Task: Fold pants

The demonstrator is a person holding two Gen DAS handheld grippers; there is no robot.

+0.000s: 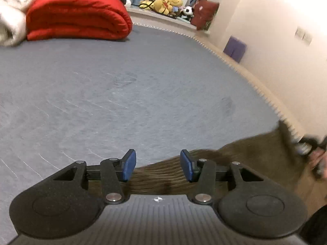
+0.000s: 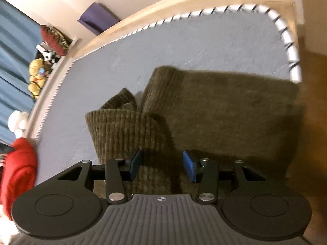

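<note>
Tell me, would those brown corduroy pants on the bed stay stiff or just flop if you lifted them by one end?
Probably flop: the brown corduroy pants already bunch into soft folds on the grey bed sheet. The thick ribbed cloth looks fairly heavy, so it would likely sag. The ribs should give grip rather than slip.

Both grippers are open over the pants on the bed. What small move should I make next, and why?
Probably lower the right gripper onto the upturned leg end of the brown corduroy pants and close on it. That end curls up off the grey bed cover instead of lying flat, and both it and the left gripper have open jaws with fabric below them, pressing on nothing.
</note>
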